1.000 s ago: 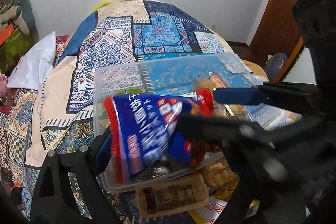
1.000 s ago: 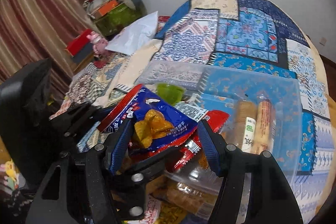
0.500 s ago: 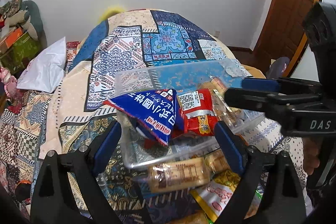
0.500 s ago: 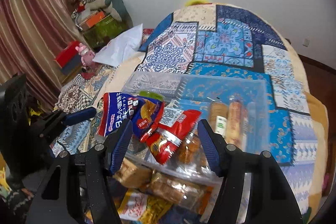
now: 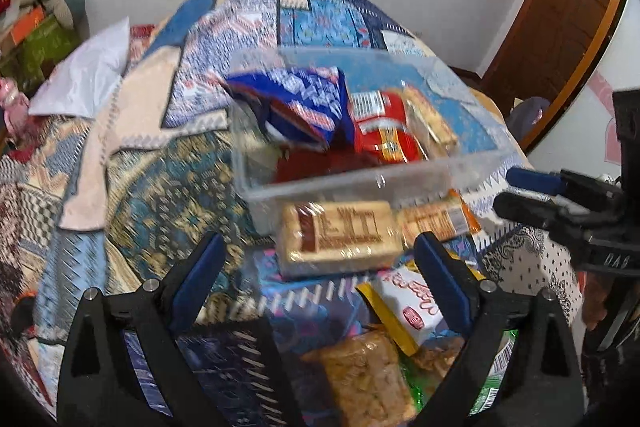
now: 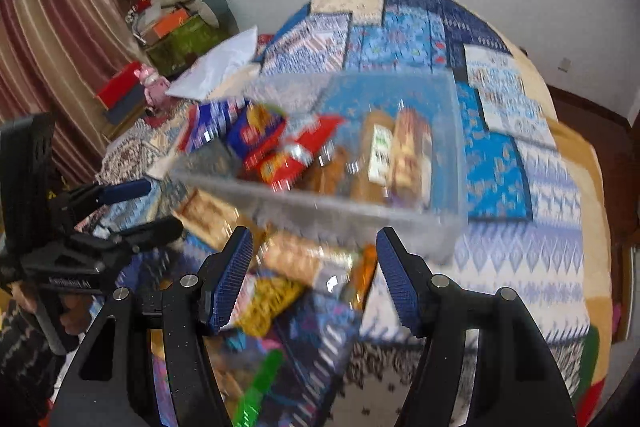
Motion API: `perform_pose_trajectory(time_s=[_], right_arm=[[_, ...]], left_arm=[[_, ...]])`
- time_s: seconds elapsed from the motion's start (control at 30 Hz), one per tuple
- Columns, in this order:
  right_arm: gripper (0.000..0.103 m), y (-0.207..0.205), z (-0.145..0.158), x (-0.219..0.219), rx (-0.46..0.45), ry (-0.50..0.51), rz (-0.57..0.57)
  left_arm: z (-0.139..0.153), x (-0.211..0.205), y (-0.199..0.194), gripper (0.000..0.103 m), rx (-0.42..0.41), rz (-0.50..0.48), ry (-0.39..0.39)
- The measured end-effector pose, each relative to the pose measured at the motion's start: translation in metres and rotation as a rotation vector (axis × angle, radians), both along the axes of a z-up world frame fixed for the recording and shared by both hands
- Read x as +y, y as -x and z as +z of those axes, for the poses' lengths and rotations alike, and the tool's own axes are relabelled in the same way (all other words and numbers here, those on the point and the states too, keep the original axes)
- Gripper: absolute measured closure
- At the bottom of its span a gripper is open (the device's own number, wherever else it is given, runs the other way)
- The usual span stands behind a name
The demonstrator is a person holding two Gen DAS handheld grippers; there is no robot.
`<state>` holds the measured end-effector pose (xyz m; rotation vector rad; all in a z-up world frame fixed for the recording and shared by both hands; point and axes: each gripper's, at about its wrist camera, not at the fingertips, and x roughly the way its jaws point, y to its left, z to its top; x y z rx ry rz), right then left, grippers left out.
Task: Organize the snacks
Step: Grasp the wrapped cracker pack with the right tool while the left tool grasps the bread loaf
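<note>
Your left gripper has its jaws wide apart and empty, hovering over the quilt. Between its blue pads, just ahead, lies a cellophane-wrapped cake, untouched by either finger. Right of that cake sits a second, smaller one, and nearer you a white-and-yellow packet lies partly under the right pad. Beyond the cakes stands the clear bin, well ahead of the jaws; inside it, from left to right, are a blue bag, a red bag and pale wrapped bars. Your right gripper is also spread open with nothing in it, above the loose snacks, with the bin's near wall just past its tips.
</note>
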<state>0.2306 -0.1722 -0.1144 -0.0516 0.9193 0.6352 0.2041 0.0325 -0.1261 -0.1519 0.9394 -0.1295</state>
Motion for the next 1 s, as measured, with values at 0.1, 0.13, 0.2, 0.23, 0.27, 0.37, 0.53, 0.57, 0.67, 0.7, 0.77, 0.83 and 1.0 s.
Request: perform_pose_trajectory(time_s=[0.1,0.13,0.2,0.23,0.27,0.37,0.53,0.57,0.67,0.7,0.77,0.83,1.0], right_arm=[[0.042,0.0,-0.018,-0.005,0.042,0.01,-0.015],[0.042,0.0,-0.022,-0.005,0.052,0.014,-0.021],[0.042,-0.003,-0.03,-0.006,0.077,0.019,-0.029],[0.042,-0.003,-0.033,-0.007,0.084,0.017,-0.028],[0.042,-0.004,-0.036,-0.006,0.093,0.015,-0.03],[0.038,-0.006,-0.041,-0.004,0.108,0.012,-0.034],[0.03,-0.01,-0.044,0.006,0.118,-0.007,-0.03],[0.03,-0.01,-0.045,0.008,0.121,-0.008,-0.027],[0.023,-0.012,-0.05,0.016,0.133,0.004,-0.025],[0.021,-0.013,-0.051,0.018,0.139,0.003,-0.025],[0.019,-0.014,-0.053,0.023,0.154,-0.003,-0.026],[0.018,-0.016,-0.054,0.027,0.169,-0.001,-0.028],[0.007,-0.018,-0.059,0.043,0.167,0.059,-0.03]], left_arm=[[-0.008,-0.009,-0.005,0.007,0.017,-0.005,-0.004],[-0.01,-0.011,-0.007,0.007,0.022,-0.009,-0.006],[-0.015,-0.017,-0.012,0.007,0.034,-0.011,-0.01],[-0.017,-0.019,-0.015,0.007,0.039,-0.011,-0.012],[-0.019,-0.02,-0.017,0.007,0.043,-0.011,-0.015],[-0.026,-0.024,-0.024,0.007,0.056,0.0,-0.04],[-0.031,-0.02,-0.016,0.015,0.008,0.004,-0.062],[-0.03,-0.02,-0.013,0.019,0.002,-0.005,-0.065],[-0.028,-0.017,-0.003,0.019,-0.017,-0.005,-0.104],[-0.028,-0.014,0.002,0.019,-0.023,-0.002,-0.112],[-0.027,-0.008,0.008,0.019,-0.026,0.005,-0.105],[-0.027,0.001,0.013,0.019,-0.024,0.02,-0.093],[-0.027,0.016,0.021,0.019,-0.027,0.045,-0.071]])
